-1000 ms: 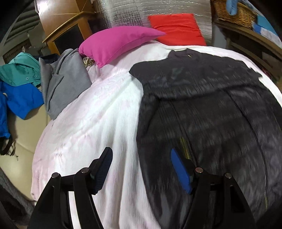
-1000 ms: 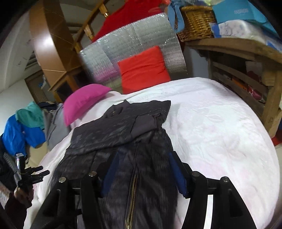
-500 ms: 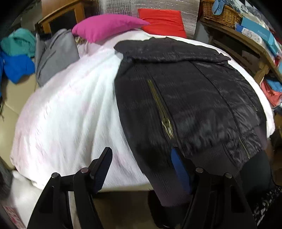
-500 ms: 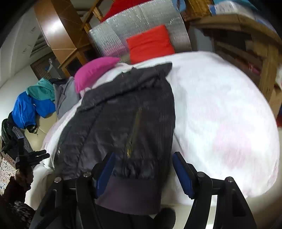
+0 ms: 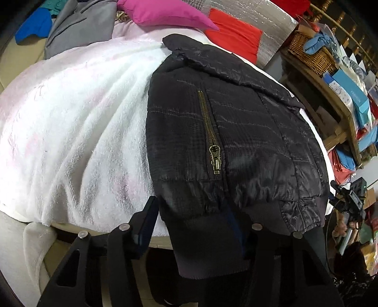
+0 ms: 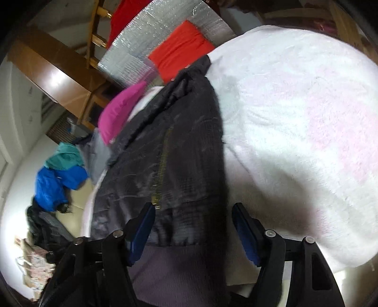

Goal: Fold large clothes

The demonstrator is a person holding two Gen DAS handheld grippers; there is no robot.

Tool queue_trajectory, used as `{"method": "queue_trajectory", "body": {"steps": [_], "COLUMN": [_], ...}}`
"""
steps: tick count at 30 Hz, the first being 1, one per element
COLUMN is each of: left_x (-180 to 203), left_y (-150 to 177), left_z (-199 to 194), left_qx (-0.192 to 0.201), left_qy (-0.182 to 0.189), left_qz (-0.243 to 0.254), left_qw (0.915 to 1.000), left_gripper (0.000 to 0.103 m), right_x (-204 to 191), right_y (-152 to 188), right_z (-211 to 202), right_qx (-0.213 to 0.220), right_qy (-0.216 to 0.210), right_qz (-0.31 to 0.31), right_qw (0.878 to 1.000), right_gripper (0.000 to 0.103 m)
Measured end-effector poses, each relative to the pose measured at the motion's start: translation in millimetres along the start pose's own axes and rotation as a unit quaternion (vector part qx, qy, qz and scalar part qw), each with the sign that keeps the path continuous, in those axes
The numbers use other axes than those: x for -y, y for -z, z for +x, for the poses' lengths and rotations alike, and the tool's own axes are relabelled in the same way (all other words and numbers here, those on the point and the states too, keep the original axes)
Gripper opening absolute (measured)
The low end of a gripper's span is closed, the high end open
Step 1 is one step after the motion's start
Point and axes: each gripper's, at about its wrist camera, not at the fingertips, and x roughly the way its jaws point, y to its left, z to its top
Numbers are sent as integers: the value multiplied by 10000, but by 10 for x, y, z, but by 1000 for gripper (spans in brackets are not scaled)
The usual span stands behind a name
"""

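Left wrist view: the left tongs [image 5: 191,226] point down at the near edge of a bed [image 5: 78,132] covered by a white, faintly pink blanket. A black quilted jacket [image 5: 236,132] lies flat on the bed straight ahead of the tongs, and its grey ribbed hem [image 5: 208,245] hangs over the bed edge between the two fingers. The jaws are about half open and closing around this hem; the right-hand pad is hidden behind the cloth, so I cannot tell whether the pads press on it yet. A brass zipper [image 5: 210,132] runs up the jacket just beyond the tongs. Far ahead lie a magenta pillow [image 5: 165,11] and a red cushion [image 5: 234,35]; ahead to the left is a folded grey garment [image 5: 80,28]. To the right stand wooden shelves with a wicker basket [image 5: 314,52].

Right wrist view: the right tongs [image 6: 193,233] straddle the other part of the same hem [image 6: 170,271], with the jacket [image 6: 179,146] stretching away in front. The jaws are roughly half open and closing; the hem lies between them, and a clear gap shows beside the right-hand pad [image 6: 245,236]. The bare blanket [image 6: 295,118] spreads to the right of the tongs. To the left, off the bed, lie blue [image 6: 56,186] and teal clothes.
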Motion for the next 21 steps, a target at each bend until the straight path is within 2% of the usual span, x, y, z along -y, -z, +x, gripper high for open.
{"method": "queue_trajectory", "body": {"steps": [4, 6, 8, 11, 14, 18, 21], "left_x": [31, 18, 14, -42, -65, -24, -30], "left_y": [-23, -37, -60, -39, 11, 53, 66], "left_z": [62, 78, 124, 177, 215, 186, 208], "left_qx": [-171, -195, -235, -386, -468, -365, -396], "left_qy": [29, 120, 260, 323, 415, 381, 329], "left_qz": [24, -13, -60, -137, -206, -31, -49], "left_qw": [9998, 9997, 9994, 9986, 9978, 9986, 9987], "left_gripper": [58, 63, 67, 68, 67, 67, 67], "right_x": [-145, -152, -116, 18, 28, -179, -147], "right_y": [-11, -29, -42, -15, 43, 79, 75], "right_z": [-54, -93, -34, 83, 97, 69, 71], "right_qx": [-124, -98, -206, -409, -418, -570, -633], "right_qy": [-235, -433, -141, 267, 89, -201, -44], "right_qz": [-275, -224, -229, -38, 71, -348, -359], "right_qw": [9993, 9988, 9994, 9988, 9991, 9976, 9973], "right_gripper": [49, 49, 49, 49, 49, 49, 49]}}
